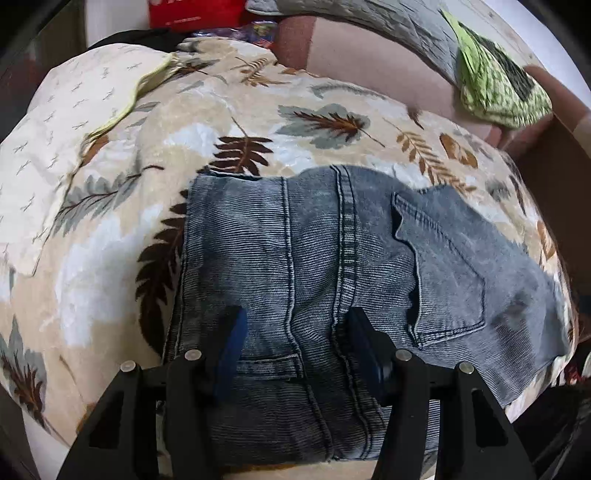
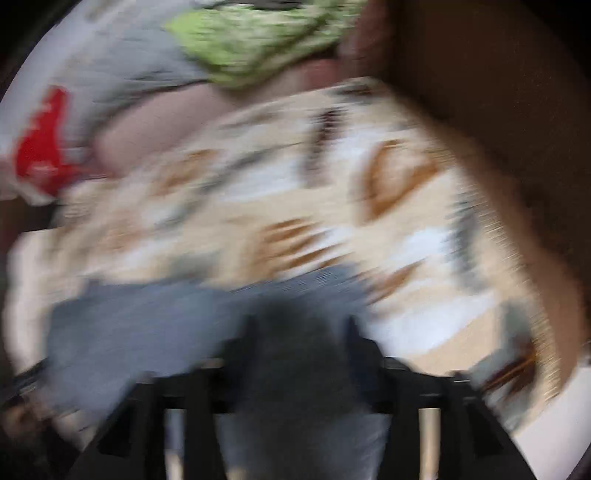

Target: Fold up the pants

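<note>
- Faded blue denim pants (image 1: 332,280), folded, lie on the leaf-print beige blanket (image 1: 122,236).
- Left gripper (image 1: 295,328): jaws apart, straddling the pants' centre seam, nothing clamped.
- Right gripper (image 2: 301,332): blurred, jaws apart, at the pants' edge.

Red box (image 1: 195,13) at top edge, left wrist view — white print present, illegible. Right wrist view blurred — no readable text.
</note>
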A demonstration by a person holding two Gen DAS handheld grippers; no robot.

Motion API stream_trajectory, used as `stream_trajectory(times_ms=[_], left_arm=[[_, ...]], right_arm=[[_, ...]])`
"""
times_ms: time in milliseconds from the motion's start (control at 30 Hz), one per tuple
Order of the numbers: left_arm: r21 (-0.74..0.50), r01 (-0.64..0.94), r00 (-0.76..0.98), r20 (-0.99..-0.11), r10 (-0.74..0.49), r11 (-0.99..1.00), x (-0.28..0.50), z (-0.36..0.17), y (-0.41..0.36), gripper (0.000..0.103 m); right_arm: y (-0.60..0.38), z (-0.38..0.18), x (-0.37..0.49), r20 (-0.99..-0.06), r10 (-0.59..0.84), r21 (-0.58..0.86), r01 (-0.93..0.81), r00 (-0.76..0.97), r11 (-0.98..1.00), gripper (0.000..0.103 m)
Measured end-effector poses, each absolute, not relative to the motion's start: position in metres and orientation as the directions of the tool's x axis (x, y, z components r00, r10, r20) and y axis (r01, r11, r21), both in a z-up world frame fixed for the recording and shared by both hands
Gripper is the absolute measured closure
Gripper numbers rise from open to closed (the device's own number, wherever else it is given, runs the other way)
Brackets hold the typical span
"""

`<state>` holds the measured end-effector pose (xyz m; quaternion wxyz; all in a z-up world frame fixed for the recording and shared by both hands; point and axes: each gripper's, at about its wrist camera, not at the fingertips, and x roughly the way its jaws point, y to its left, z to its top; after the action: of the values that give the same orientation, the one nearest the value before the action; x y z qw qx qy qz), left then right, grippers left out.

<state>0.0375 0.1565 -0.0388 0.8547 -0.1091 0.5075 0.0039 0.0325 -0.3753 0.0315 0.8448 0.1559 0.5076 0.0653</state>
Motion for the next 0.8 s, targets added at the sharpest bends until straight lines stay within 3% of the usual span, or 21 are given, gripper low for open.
stream_trajectory(times_ms=[100,233,367,533,600,633,667,800], left_arm=[[-0.244,-0.152,0.516,-0.846,-0.134,0.958,0.020,-0.022,0.158,0.044],[-0.419,-0.266,0.633,-0.755,-0.170,0.868,-0.033,0.002,0.167,0.037],[-0.517,-0.377,0.611,-0.762,-0.213,0.768,-0.051,-0.019,0.171,0.036],[-0.533,-0.507,0.542,-0.808,-0.230,0.678,-0.038,-0.056,0.180,0.037],[-0.536,-0.514,0.555,-0.803,-0.217,0.670,-0.034,-0.055,0.183,0.046],[-0.500,-0.511,0.550,-0.815,-0.181,0.700,-0.031,-0.049,0.181,0.067],[-0.474,-0.505,0.550,-0.821,-0.154,0.721,-0.030,-0.044,0.181,0.074],[-0.466,-0.490,0.578,-0.806,-0.125,0.737,-0.029,-0.032,0.183,0.085]], right_arm=[[-0.335,0.030,0.006,-0.806,0.400,0.421,-0.052,0.436,0.905,0.035],[-0.297,0.002,-0.003,-0.801,0.446,0.465,-0.055,0.400,0.884,0.035],[-0.285,-0.020,0.003,-0.790,0.488,0.517,-0.024,0.371,0.856,0.035],[-0.282,-0.019,0.007,-0.777,0.500,0.532,-0.027,0.383,0.846,0.035],[-0.285,-0.015,0.006,-0.773,0.497,0.531,-0.027,0.395,0.847,0.035],[-0.285,-0.014,0.007,-0.774,0.495,0.529,-0.027,0.396,0.848,0.035],[-0.286,-0.014,0.007,-0.778,0.488,0.523,-0.024,0.396,0.852,0.035],[-0.293,-0.020,0.009,-0.792,0.469,0.506,-0.009,0.390,0.862,0.035]])
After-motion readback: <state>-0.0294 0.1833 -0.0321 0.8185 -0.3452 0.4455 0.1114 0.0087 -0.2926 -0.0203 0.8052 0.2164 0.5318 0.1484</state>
